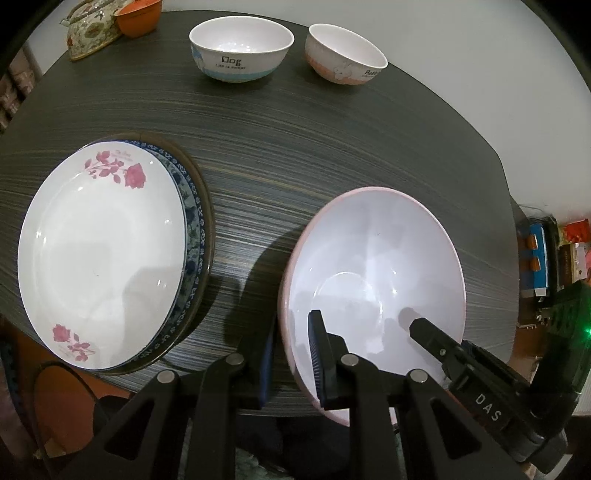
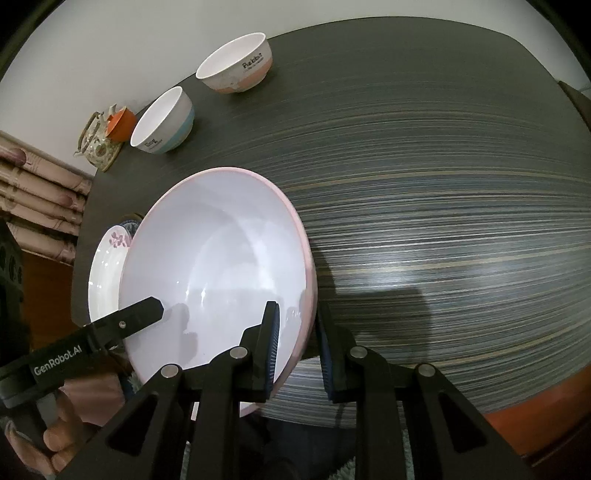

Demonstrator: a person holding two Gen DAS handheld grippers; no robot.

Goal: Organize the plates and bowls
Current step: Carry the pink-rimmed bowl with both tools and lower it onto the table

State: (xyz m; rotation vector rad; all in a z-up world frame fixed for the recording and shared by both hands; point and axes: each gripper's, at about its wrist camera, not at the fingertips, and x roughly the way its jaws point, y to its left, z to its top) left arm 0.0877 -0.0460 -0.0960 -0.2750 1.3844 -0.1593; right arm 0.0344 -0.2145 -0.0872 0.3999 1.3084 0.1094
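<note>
Pink bowl (image 1: pixel 373 280) on striped table (image 1: pixel 295 147): left gripper (image 1: pixel 291 354) and right gripper (image 2: pixel 297 350) both clamp its rim, on opposite sides.

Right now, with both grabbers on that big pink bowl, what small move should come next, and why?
Probably lift the pink bowl slightly and carry it toward the far bowls. Both the left gripper and right gripper straddle its near rim, while the Dog bowl and Rabbit bowl sit unstacked and the plate stack looks done.

Blue-patterned plate (image 1: pixel 192 221) mostly hidden under rose plate (image 1: pixel 99 251) — teapot (image 1: pixel 92 27) cut by frame edge.
</note>
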